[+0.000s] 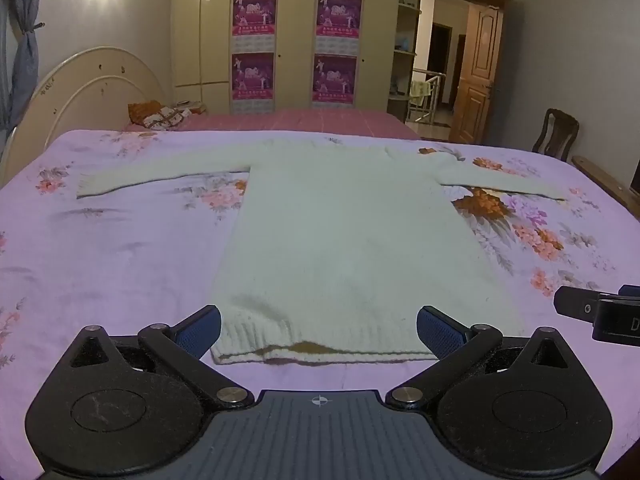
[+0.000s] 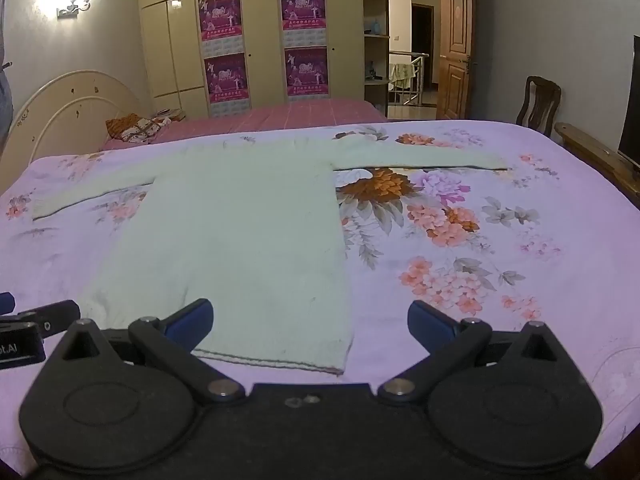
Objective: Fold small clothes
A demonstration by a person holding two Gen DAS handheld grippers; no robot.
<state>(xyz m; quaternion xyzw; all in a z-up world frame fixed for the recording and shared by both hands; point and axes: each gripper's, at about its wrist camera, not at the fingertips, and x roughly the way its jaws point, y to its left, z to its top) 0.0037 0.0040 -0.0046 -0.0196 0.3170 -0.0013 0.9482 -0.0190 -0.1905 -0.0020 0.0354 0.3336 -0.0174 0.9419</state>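
A small white knitted sweater (image 1: 344, 232) lies flat on the floral lilac bedsheet (image 1: 100, 248), both sleeves spread sideways, its ribbed hem nearest me. My left gripper (image 1: 318, 330) hovers open over the hem's left part, nothing between its blue pads. The right gripper's black side (image 1: 596, 312) shows at the right edge. In the right wrist view the sweater (image 2: 240, 232) lies left of centre. There my right gripper (image 2: 310, 320) stands open above the hem's right corner, with nothing held. The left gripper (image 2: 28, 332) pokes in at the left edge.
A cream headboard (image 1: 76, 96) stands at the left end of the bed. A second bed with a pink cover (image 1: 300, 120) lies behind, then wardrobes with posters. A wooden chair (image 2: 538, 100) and an open door (image 2: 454, 52) are at the right. A dark screen (image 2: 630, 100) stands far right.
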